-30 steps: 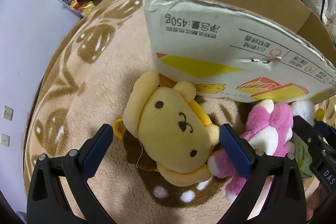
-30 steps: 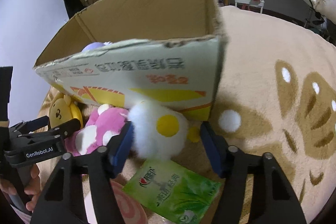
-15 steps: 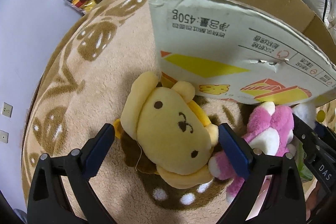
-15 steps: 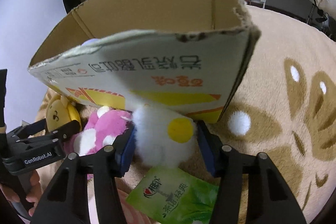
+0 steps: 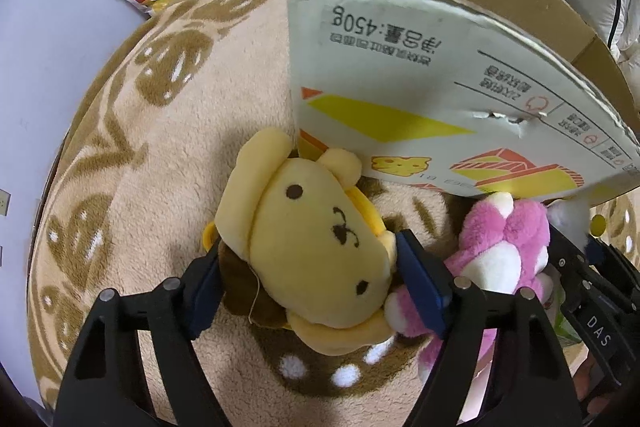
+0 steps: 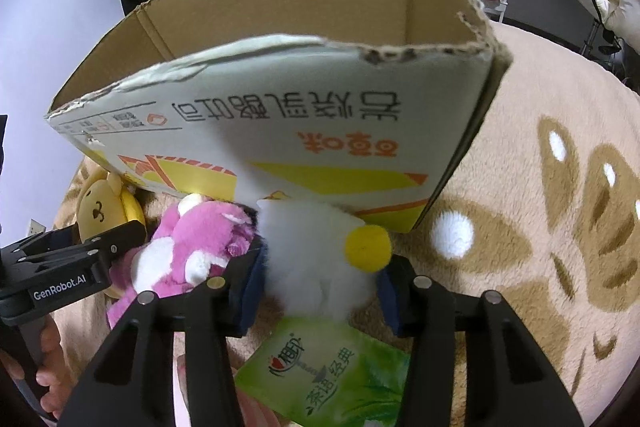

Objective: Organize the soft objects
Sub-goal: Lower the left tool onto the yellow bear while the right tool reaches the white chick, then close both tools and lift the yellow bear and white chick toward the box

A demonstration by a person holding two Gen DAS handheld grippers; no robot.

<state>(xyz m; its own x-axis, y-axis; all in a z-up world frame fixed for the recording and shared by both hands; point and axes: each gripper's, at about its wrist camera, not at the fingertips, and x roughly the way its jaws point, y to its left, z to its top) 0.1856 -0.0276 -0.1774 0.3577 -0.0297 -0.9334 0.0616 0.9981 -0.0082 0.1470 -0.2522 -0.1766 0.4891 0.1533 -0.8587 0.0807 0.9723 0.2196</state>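
Beige patterned rug [image 5: 192,163] underfoot. Nearest, left gripper [image 5: 308,283] clamped on yellow bear plush [image 5: 316,247]; right gripper [image 6: 320,283] clamped on white plush [image 6: 316,259], above green packet [image 6: 332,375]. Between them, pink plush [image 6: 188,247]. Just behind, open cardboard box [image 6: 304,131].

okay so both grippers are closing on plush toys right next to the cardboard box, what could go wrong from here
The left gripper squeezes the yellow bear plush with its right finger against the pink plush, so lifting may drag that toy along. The right gripper pinches only the fluffy white plush, which might slip out. Both toys sit tight under the cardboard box wall, and the grippers are close together, so a straight lift could snag the box or bump the two grippers.
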